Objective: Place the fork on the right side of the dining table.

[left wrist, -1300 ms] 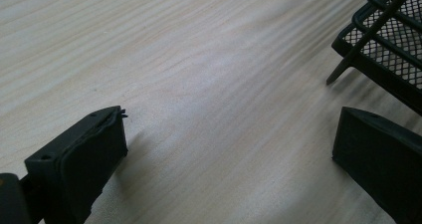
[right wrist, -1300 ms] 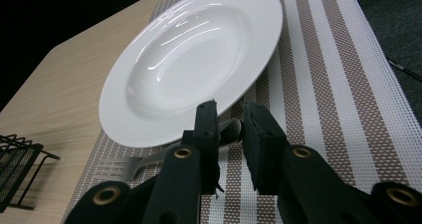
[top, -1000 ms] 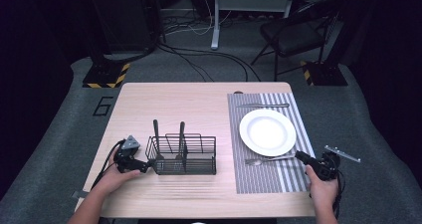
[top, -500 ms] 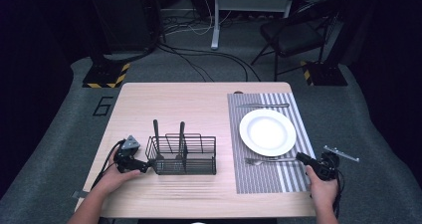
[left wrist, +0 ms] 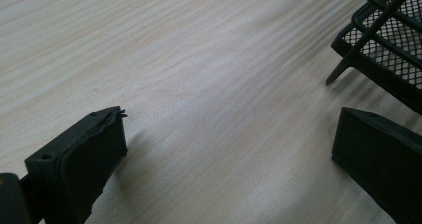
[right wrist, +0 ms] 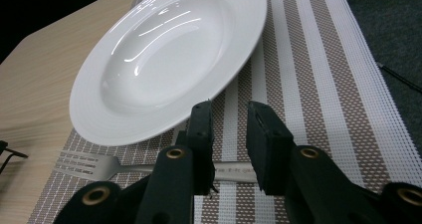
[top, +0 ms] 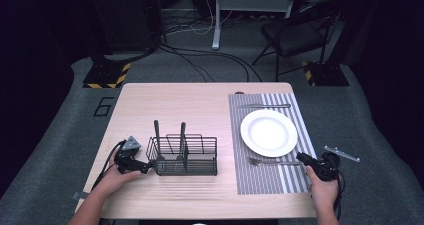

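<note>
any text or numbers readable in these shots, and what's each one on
"6": painted in dark on the grey floor, left of the table.
A faint engraving on the fork handle: too small and blurred to read.
Nothing else carries any text.

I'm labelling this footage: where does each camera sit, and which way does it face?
High view: above the person's side, facing forward and down on the table; both forearms show.
Left gripper view: on the left claw, jaws apart, facing the wire caddy.
Right gripper view: on the right claw, jaws over the fork, facing the plate.
Shared: plate, fork.
</note>
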The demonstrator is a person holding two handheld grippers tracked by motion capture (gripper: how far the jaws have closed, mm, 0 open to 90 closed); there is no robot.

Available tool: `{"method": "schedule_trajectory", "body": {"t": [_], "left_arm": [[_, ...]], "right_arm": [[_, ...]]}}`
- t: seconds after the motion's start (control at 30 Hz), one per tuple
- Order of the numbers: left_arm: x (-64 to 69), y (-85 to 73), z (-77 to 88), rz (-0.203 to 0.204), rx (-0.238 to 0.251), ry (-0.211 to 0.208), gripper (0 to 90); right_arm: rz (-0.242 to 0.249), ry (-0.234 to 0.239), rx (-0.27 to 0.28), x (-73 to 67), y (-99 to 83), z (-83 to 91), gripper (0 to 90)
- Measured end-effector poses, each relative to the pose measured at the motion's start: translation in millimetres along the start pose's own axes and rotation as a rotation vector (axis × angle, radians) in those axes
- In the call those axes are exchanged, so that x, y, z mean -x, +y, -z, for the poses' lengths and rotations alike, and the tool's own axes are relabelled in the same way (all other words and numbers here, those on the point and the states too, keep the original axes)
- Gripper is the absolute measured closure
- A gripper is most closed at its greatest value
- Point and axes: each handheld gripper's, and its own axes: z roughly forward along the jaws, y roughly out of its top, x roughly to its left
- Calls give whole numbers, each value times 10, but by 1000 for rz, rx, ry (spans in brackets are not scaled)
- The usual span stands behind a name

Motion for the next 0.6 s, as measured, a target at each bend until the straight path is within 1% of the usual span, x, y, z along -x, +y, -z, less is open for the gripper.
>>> {"method": "schedule_trajectory", "body": {"t": [0.03,0.07,0.1,0.17,0.2,0.27,0.3,0.37,0.4,0.5,0.53,0.57,0.6], "left_arm": [[0,0,0,-1,0,0,2],[0,0,0,-1,0,0,2],[0,0,1,0,0,-1,2],[0,0,1,0,0,0,2],[4,-1,-3,7,5,0,2],[4,-1,-3,6,4,0,2],[4,-1,-3,6,4,1,2],[4,-1,-3,6,5,1,2],[5,-1,-3,8,5,0,2],[4,-1,-3,6,4,1,2],[4,-1,-3,6,4,1,2],[4,-1,-3,6,4,1,2],[4,-1,-3,6,4,1,2]], "right_arm": [[23,-2,-2,-49,15,11,691],[23,-2,-2,-49,15,11,691],[35,0,-1,-77,23,12,680],[67,-7,0,-143,39,19,664],[92,-9,0,-194,50,22,635],[115,-4,-1,-253,62,19,616],[115,-4,-1,-253,62,19,616],[147,-1,-7,-360,70,21,582],[163,1,-6,-377,74,16,573],[195,13,-10,-468,84,12,567],[195,13,-10,-468,84,12,567],[211,25,-12,-539,91,7,564],[211,25,-12,-539,91,7,564]]}}
